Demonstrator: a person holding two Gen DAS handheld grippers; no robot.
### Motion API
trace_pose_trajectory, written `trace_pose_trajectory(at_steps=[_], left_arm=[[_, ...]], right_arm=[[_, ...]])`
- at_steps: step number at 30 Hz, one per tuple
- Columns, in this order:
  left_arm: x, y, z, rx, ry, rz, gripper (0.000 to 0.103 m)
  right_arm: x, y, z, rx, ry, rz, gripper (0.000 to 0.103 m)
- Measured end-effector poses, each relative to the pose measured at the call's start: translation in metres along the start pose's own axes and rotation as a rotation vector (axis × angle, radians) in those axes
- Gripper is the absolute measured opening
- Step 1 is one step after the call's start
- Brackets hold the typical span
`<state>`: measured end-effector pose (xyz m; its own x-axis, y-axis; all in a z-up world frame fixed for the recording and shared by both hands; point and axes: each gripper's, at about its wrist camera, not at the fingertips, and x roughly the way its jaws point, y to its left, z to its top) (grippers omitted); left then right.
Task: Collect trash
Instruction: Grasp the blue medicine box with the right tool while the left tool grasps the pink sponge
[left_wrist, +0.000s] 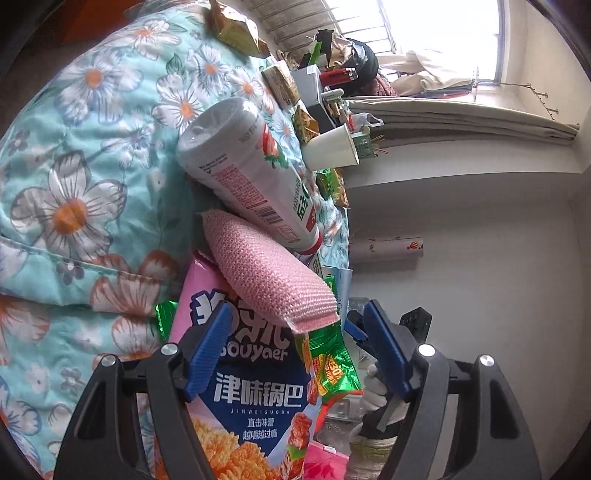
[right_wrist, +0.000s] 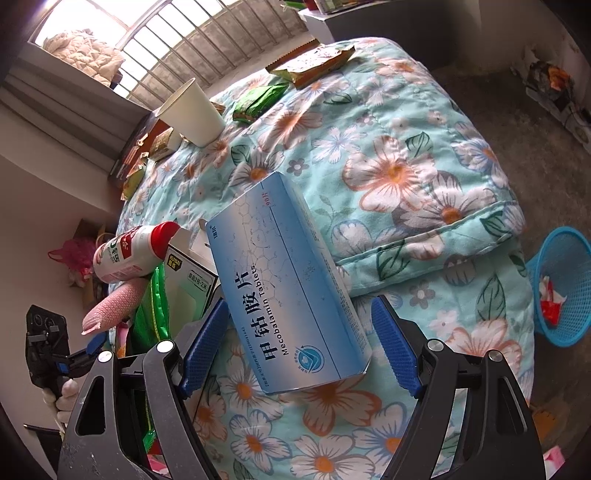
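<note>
Left wrist view
- Left hand-held gripper (left_wrist: 295, 350): jaws spread, with the pink snack bag (left_wrist: 240, 398) standing between them; the left pad lies over the bag's printed face, the right pad stands clear of it, so no pinch that I can see.
- Which way the trash lies: straight ahead and slightly left of the jaw line; the bag's long axis runs away from the camera, along the fingers.
- Crowding: a pink mesh sponge (left_wrist: 273, 280) leans over the bag's top, a white strawberry-print bottle (left_wrist: 247, 173) lies slanted above that, and a green wrapper (left_wrist: 332, 369) sits just beside the right pad.
- Open room: the flowered quilt (left_wrist: 85, 166) to the left is bare; to the right the bed ends at a drop, where a gloved hand (left_wrist: 373, 391) holds the other tool.

Right wrist view
- Right hand-held gripper (right_wrist: 299, 347): jaws spread around the near end of a blue tablet box (right_wrist: 284, 284); whether the pads touch it I cannot tell, though a gap shows on the right.
- Box axis: long side runs up and left from the jaws, lying flat on the quilt.
- Nearer hand: the right one for the box, the left one for the bag pile at the bed's left edge.
- Destination, as I judge it: the blue mesh bin (right_wrist: 561, 284) on the floor to the right, past the quilt's edge, with a clear path over the bed corner.
- Further trash: a paper cup (right_wrist: 192, 110) and wrappers well apart, toward the window.
</note>
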<state>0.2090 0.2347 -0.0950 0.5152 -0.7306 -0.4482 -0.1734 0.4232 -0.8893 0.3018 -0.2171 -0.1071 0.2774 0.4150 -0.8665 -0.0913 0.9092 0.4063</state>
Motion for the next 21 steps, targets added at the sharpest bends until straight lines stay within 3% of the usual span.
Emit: trace_pose_trajectory(at_steps=[8,11,21], left_arm=[[0.021,0.009,0.01,-0.037,0.038,0.01,0.053],[0.021,0.014,0.01,-0.043,0.026,-0.007,0.052],[0.007,0.008,-0.006,0.098,-0.053,-0.004,0.045]], right_arm=[[0.004,0.014,-0.002,-0.072,0.01,-0.02,0.076],[0.01,0.025,-0.003,-0.139,0.019,-0.08,0.076],[0.021,0.047,-0.007,-0.272,0.016,-0.202,0.077]])
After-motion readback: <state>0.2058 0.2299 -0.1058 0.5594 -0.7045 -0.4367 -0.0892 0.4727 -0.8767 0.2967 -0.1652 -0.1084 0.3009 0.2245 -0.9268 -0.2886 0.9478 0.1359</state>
